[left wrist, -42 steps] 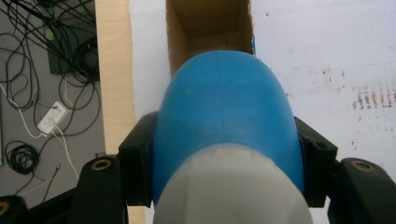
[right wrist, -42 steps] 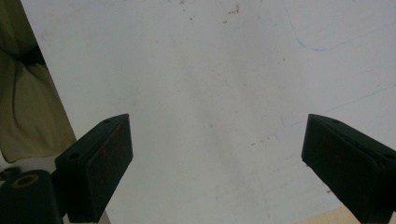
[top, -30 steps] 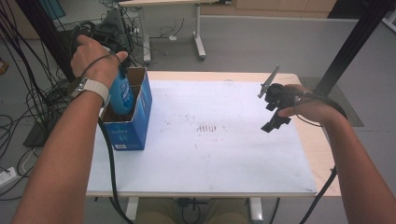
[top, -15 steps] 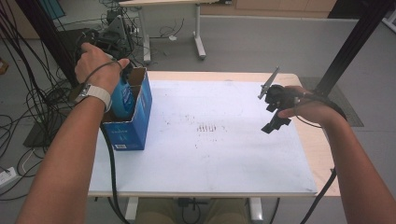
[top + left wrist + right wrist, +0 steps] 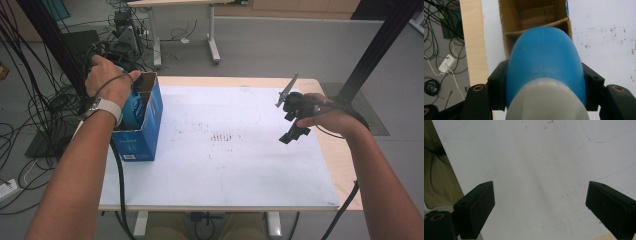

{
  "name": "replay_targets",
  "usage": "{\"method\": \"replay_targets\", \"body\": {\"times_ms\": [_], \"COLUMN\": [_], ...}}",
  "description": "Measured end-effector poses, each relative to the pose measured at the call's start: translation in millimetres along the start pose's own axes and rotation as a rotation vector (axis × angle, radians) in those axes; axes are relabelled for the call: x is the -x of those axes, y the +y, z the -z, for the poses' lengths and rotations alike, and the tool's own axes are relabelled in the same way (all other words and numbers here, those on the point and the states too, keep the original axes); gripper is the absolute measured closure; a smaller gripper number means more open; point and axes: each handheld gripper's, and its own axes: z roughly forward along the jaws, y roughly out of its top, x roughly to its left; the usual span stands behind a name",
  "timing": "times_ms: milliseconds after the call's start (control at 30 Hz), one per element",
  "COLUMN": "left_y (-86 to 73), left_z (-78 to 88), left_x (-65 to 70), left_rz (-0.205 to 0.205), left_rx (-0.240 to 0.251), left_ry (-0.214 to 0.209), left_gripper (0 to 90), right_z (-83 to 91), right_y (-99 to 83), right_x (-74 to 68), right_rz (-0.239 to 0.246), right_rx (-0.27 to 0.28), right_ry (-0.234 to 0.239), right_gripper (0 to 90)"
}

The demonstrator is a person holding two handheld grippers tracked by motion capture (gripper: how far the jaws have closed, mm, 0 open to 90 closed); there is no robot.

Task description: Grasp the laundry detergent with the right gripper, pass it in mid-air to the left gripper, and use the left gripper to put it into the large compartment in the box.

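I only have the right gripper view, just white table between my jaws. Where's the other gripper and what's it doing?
Observer: At the table's left edge, the left gripper is shut on a blue bottle.
Operator: What's under the bottle?
Observer: An open blue box; the left gripper view shows bare cardboard compartments inside it.
Operator: Is the bottle in yet?
Observer: In the high view its lower part is already below the box rim.
Operator: And my gripper?
Observer: The right gripper hangs open above the table's right side, holding nothing.
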Motion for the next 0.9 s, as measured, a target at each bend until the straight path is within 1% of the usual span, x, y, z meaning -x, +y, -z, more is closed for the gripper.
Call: {"method": "replay_targets", "body": {"times_ms": [67,100,267,467,600,800,900], "left_y": [-0.2,-0.3,-1.6,-3.6,-4.9,-6.8,-7.4], "left_z": [-3.3,-4.9,-13.5,-24.1,-28.5,-33.6,-37.1], "left_x": [0.2,0.3,0.6,0.1,0.2,-0.6,0.6], "left_rz": [-0.003,-0.004,-0.003,-0.008,-0.008,-0.008,-0.014], "left_rx": [-0.003,-0.009,-0.008,-0.019,-0.018,-0.016,-0.020], "left_ry": [0.001,0.002,-0.001,-0.007,-0.003,-0.011,-0.003], "left_gripper": [37.8,37.8,37.8,37.8,37.8,37.8,37.8], "right_z": [-0.4,-0.6,-1.4,-4.5,-5.8,-6.1,-6.7], "right_y": [-0.6,-1.1,-1.3,-1.6,-1.6,-1.0,-1.2], "right_x": [0.2,0.3,0.2,0.5,0.9,0.8,0.2], "right_rz": [-0.001,-0.003,-0.008,-0.010,-0.014,-0.015,-0.015], "right_rx": [-0.007,-0.006,-0.005,-0.006,-0.008,-0.008,-0.007], "right_ry": [-0.001,0.001,0.003,0.009,0.009,0.009,0.010], "right_gripper": [8.6,8.6,8.5,8.6,8.6,8.5,8.5]}}
